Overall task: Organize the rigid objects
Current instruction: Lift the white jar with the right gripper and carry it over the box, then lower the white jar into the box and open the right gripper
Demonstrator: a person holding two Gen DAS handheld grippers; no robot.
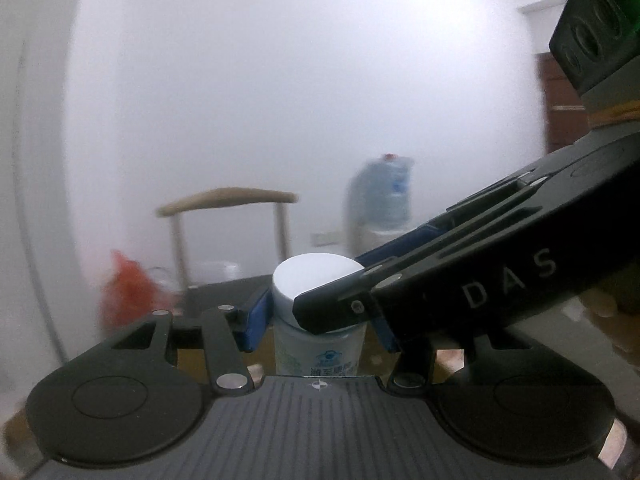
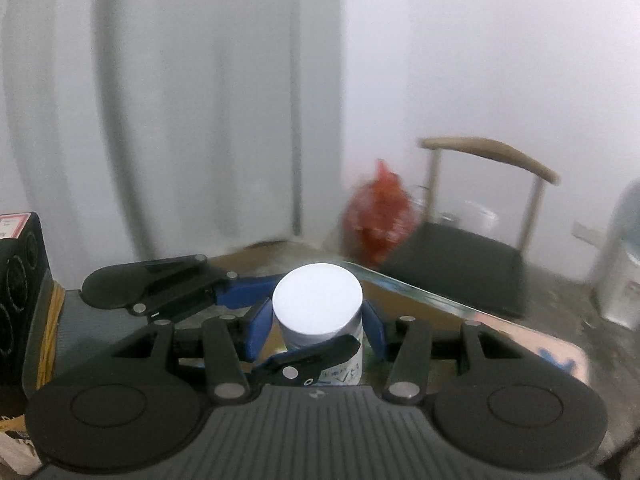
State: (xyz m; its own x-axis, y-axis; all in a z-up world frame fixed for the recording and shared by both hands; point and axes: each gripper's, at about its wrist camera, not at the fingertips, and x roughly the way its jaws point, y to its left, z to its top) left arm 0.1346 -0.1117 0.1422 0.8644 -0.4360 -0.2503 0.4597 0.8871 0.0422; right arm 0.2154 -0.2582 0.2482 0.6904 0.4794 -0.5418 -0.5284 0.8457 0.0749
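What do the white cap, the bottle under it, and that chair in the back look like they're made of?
The cap looks like matte white plastic: smooth, even, no glare. The bottle seems translucent, frosted plastic with a printed label. The chair appears to have a curved wooden backrest, pale metal posts and a dark seat, perhaps padded; blur leaves that open.

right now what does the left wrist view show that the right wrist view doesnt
Only the left wrist view shows the water jug's red cap and the DAS lettering on the right gripper's body, which crosses in from the right.

Only the right wrist view shows the grey curtain, the table's far corner and the black box at the left edge.

Both show the white-capped bottle between blue pads, with the left gripper and right gripper both around it, plus the chair and red bag.
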